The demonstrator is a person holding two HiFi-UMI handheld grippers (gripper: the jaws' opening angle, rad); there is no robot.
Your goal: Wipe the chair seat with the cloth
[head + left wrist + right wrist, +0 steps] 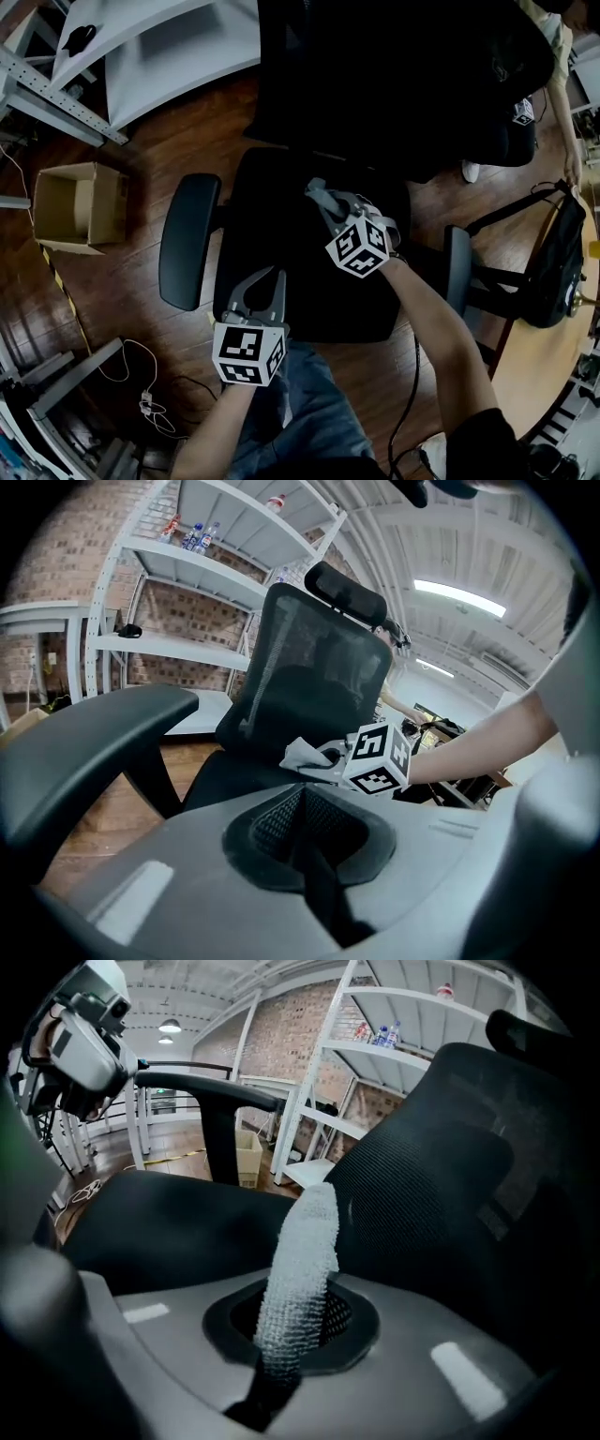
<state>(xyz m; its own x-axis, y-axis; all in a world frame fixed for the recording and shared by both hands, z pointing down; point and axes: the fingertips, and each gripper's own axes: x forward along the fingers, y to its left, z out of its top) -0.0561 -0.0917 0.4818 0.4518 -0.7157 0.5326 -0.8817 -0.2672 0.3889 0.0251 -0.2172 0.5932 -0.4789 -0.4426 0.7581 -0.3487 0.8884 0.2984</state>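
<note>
Cloth (298,1279) was pinched by the right claw (284,1349); left claw (302,829) was pressed together; chair seat (272,220) was swallowed in shadow.

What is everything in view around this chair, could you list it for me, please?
chair: one, black, centre, on the wood floor
cloth: one, white, held over the seat
cardboard box: one, brown, open, on the floor left of the chair
shelves: one unit, white, behind the chair by the brick wall
bag: one, black, right of the chair
cable: one, white, on the floor at lower left
another person's arm: one, top right edge
left gripper: one, grey, shut and empty, at the seat's front
right gripper: one, grey, shut on the cloth
</note>
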